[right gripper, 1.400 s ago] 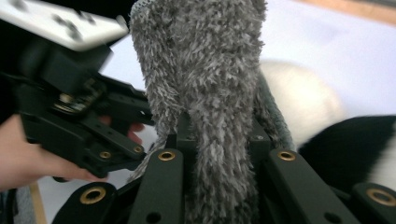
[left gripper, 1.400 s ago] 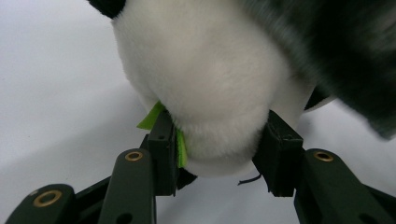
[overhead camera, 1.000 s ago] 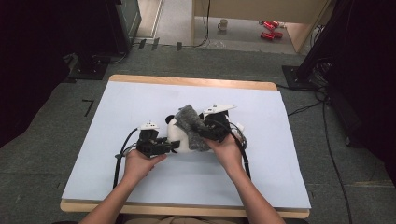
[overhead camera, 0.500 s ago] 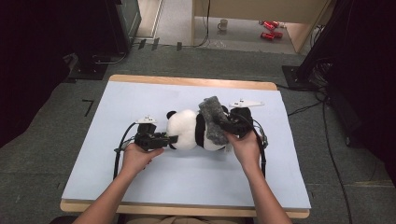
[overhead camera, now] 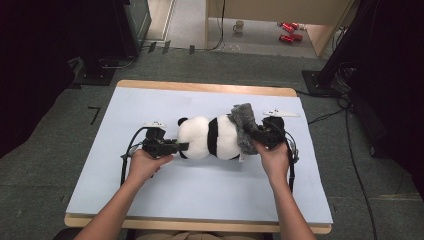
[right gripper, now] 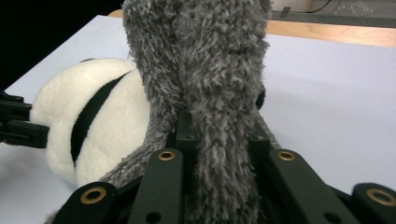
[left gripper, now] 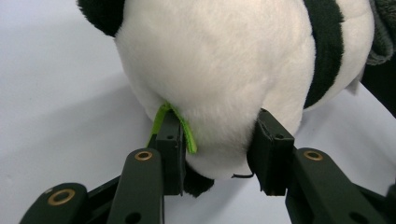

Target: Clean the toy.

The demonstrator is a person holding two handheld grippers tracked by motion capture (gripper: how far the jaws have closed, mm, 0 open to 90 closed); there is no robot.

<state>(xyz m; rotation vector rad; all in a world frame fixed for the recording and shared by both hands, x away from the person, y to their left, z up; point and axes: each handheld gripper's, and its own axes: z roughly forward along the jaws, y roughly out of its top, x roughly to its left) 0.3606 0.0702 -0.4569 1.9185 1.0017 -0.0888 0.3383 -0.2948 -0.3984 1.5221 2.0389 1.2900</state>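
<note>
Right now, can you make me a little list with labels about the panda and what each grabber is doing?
toy: plush panda, lying on its side on the pale blue table mat
left gripper: jaws pressed on the panda's white end, beside a green tag
right gripper: shut on the fuzzy grey cloth
cloth: bunched at the panda's other end, touching it
hands: one on each gripper

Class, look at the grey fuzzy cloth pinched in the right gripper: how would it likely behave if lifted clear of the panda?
The grey cloth probably hangs limp: it folds and drapes over the panda. Its shaggy pile suggests little slipping between the right gripper jaws. Likely light.
</note>
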